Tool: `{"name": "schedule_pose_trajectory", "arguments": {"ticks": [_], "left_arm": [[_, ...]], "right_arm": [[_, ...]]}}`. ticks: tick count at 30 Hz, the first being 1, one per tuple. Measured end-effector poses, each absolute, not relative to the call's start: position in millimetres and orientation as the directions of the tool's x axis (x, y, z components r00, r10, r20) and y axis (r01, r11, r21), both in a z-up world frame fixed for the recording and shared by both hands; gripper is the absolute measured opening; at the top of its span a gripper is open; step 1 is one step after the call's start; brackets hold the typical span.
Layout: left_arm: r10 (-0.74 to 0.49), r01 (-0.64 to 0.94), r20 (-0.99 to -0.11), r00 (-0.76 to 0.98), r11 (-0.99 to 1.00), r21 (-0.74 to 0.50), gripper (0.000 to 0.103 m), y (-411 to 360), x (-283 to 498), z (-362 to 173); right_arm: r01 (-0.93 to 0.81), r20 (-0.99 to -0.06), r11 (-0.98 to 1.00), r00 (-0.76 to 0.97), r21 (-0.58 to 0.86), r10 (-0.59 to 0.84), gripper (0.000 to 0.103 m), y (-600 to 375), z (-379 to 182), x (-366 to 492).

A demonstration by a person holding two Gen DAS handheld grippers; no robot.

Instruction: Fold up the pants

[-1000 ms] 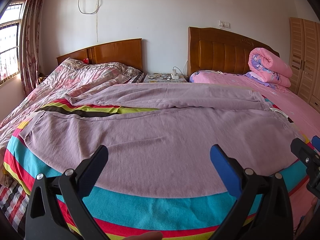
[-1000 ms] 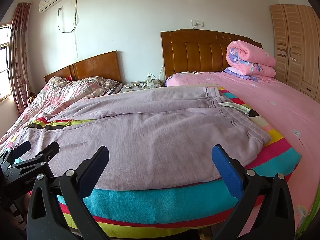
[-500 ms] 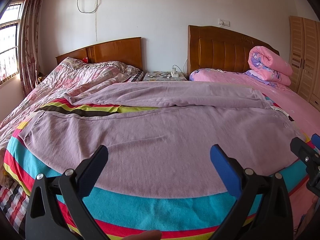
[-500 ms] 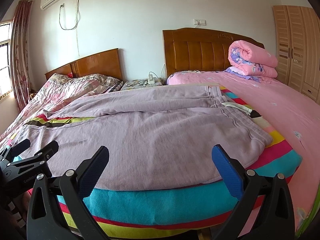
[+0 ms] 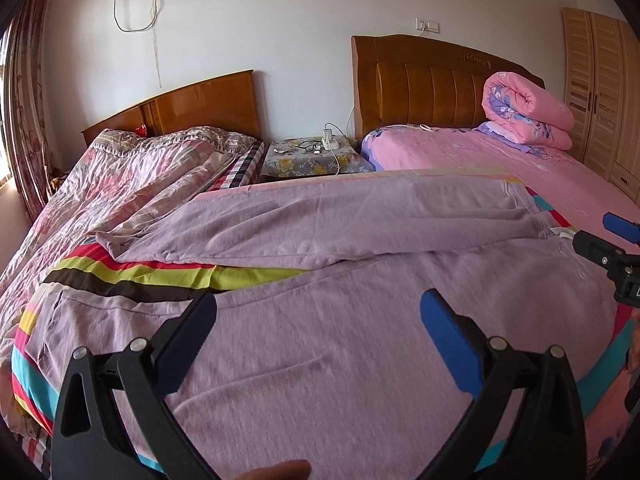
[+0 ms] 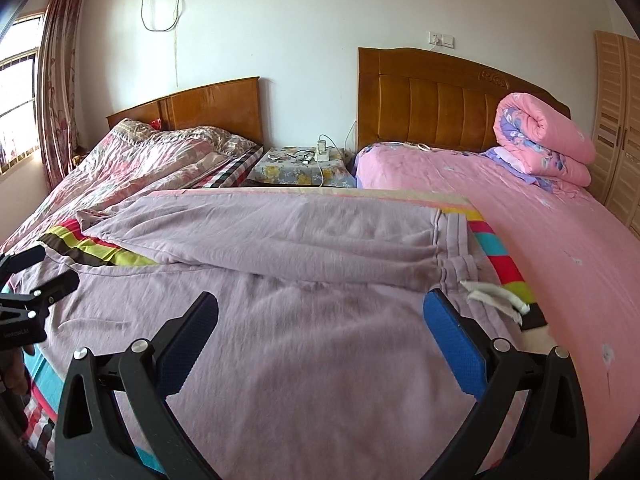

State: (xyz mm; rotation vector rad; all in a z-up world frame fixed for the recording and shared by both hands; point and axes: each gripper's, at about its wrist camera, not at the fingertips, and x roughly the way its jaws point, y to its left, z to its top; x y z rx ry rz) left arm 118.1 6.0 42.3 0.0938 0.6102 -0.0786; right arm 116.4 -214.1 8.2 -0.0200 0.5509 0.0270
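Pants spread flat on striped blanket, 2 legs apart, ready for lengthwise fold. Left gripper and right gripper gape wide above near leg, holding nothing.

pants: 1 pr, lilac, near
grippers: 2, left & right
headboards: 2, far, left & right
nightstand: 1, far, btwn beds
rolled quilt: 1, far right
striped blanket: 1
wardrobe: 1, far right

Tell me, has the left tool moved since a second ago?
Yes. The left tool moved forward over the pants; their near hem has dropped below the frame.
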Motion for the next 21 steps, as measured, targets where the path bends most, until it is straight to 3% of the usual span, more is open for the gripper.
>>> {"name": "schedule_pose_trajectory", "arguments": {"ticks": [3, 7, 9, 12, 16, 17, 19, 21], "left_arm": [[-0.072, 0.076, -0.638, 0.767, 0.997, -0.021, 0.102, 22.6, 180.6, 58.9], [-0.236, 0.105, -0.764, 0.600, 0.970, -0.218, 0.102, 41.0, 268.9, 48.4], [-0.314, 0.075, -0.772, 0.552, 0.941, -0.329, 0.102, 48.3, 301.1, 35.4], [-0.306, 0.028, -0.795, 0.524, 0.939, -0.342, 0.102, 45.2, 337.1, 16.9], [-0.374, -0.009, -0.712, 0.595, 0.882, -0.471, 0.102, 47.7, 363.6, 1.2], [-0.365, -0.021, -0.721, 0.590, 0.885, -0.465, 0.102, 45.2, 369.9, -2.9], [-0.380, 0.011, -0.741, 0.554, 0.893, -0.449, 0.102, 36.4, 381.7, -8.2], [-0.380, 0.051, -0.760, 0.527, 0.907, -0.418, 0.102, 28.3, 388.8, -12.5]], "right_arm": [[-0.100, -0.532, 0.995, 0.843, -0.018, 0.075, 0.099, -235.7, 24.6, 187.8], [-0.283, -0.645, 0.958, 0.726, 0.035, 0.238, 0.099, -251.5, 12.0, 309.6], [-0.377, -0.712, 0.926, 0.643, 0.028, 0.283, 0.099, -250.1, -8.4, 366.7], [-0.472, -0.792, 0.880, 0.520, 0.045, 0.320, 0.098, -243.4, -40.8, 434.2], [-0.557, -0.807, 0.824, 0.436, 0.105, 0.398, 0.097, -230.9, -62.3, 487.7], [-0.579, -0.805, 0.805, 0.413, 0.129, 0.425, 0.095, -228.6, -65.3, 494.5], [-0.608, -0.820, 0.779, 0.360, 0.155, 0.444, 0.077, -222.9, -72.9, 507.9], [-0.630, -0.840, 0.762, 0.323, 0.153, 0.436, 0.067, -214.7, -80.0, 514.1]]}}
